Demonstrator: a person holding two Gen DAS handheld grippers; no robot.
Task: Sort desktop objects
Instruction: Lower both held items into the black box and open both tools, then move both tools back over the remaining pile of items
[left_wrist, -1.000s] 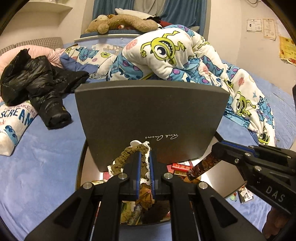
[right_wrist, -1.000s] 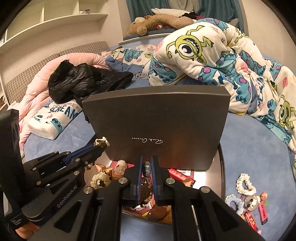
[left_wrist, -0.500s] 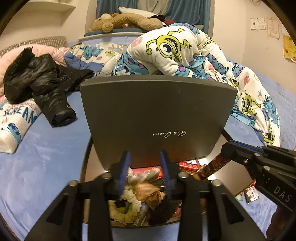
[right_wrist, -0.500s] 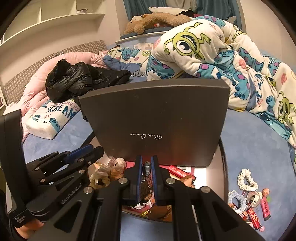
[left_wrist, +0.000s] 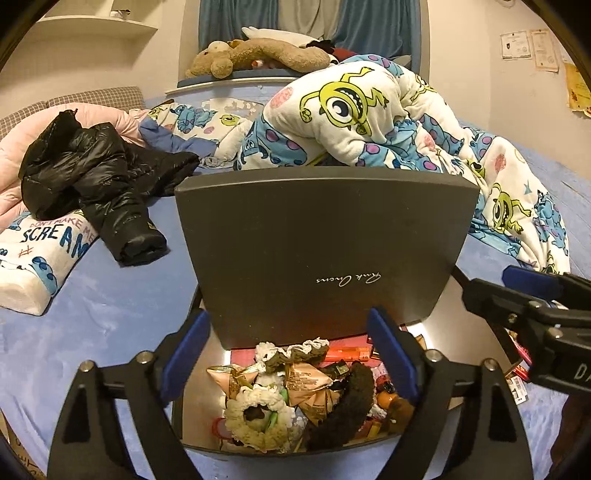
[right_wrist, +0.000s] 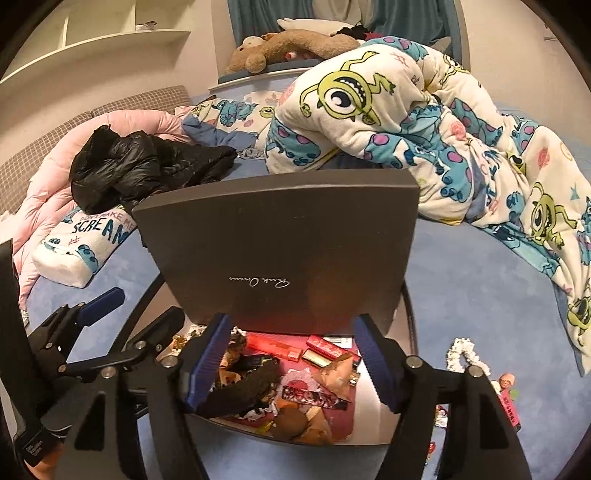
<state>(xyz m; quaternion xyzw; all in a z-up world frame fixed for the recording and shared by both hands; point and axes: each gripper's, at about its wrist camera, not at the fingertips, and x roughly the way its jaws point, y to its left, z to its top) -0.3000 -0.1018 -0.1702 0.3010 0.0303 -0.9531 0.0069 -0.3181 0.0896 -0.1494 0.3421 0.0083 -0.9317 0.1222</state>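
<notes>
A dark grey box with its lid (left_wrist: 325, 243) raised upright stands on the blue bedspread; the lid also shows in the right wrist view (right_wrist: 280, 254). Inside lie scrunchies (left_wrist: 258, 410), wrapped snacks (left_wrist: 306, 380), a black hair band (right_wrist: 243, 391) and red packets (right_wrist: 273, 345). My left gripper (left_wrist: 291, 354) is open and empty over the box's near-left part. My right gripper (right_wrist: 291, 358) is open and empty over the box's near edge. Each gripper shows at the side of the other's view.
A white scrunchie (right_wrist: 465, 354) and small red items (right_wrist: 509, 402) lie on the bedspread right of the box. A black jacket (left_wrist: 92, 177), a printed pillow (left_wrist: 40, 254) and a monster-print blanket (left_wrist: 369, 122) lie behind it.
Both grippers opened. The left let go of the brown lace-edged scrunchie, which now lies in the box. The right let go of its small item, then opened wide.
</notes>
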